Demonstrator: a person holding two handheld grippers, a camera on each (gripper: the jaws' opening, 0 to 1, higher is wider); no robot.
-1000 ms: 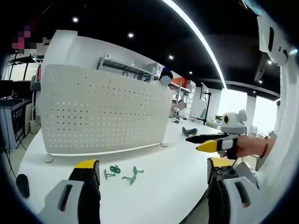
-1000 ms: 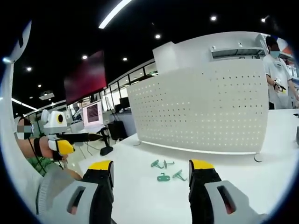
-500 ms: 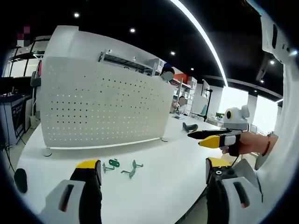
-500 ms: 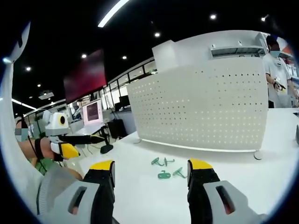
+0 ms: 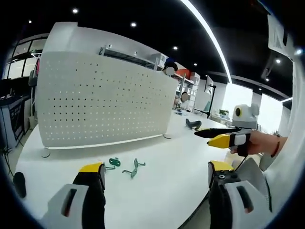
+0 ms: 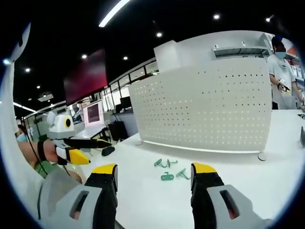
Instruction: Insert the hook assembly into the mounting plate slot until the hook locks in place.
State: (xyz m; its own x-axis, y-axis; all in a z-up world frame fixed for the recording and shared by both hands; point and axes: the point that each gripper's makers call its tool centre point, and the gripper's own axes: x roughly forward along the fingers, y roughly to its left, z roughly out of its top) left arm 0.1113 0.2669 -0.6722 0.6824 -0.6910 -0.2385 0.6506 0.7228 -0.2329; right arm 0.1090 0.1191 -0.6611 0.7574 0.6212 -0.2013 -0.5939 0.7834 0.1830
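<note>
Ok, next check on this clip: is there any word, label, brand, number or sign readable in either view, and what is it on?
No text can be read in either view.
White pegboard: plain holes, no print.
Green hooks on the white table: no marking visible.
Monitor in the background of the right gripper view: lit, but its content is too small and blurred to read.
Both claws, yellow-tipped and open: no lettering seen.

The green hooks (image 5: 125,167) on the bench (image 5: 162,181) are too small to count or to make out their shape; in the left gripper view the left tool (image 5: 151,174) covers part of the nearest one. The pegboard (image 6: 209,112) hides whatever stands behind it. A dark object (image 5: 18,183) at the bench edge is cut off. Its far counterpart (image 5: 192,124) is blurred.
</note>
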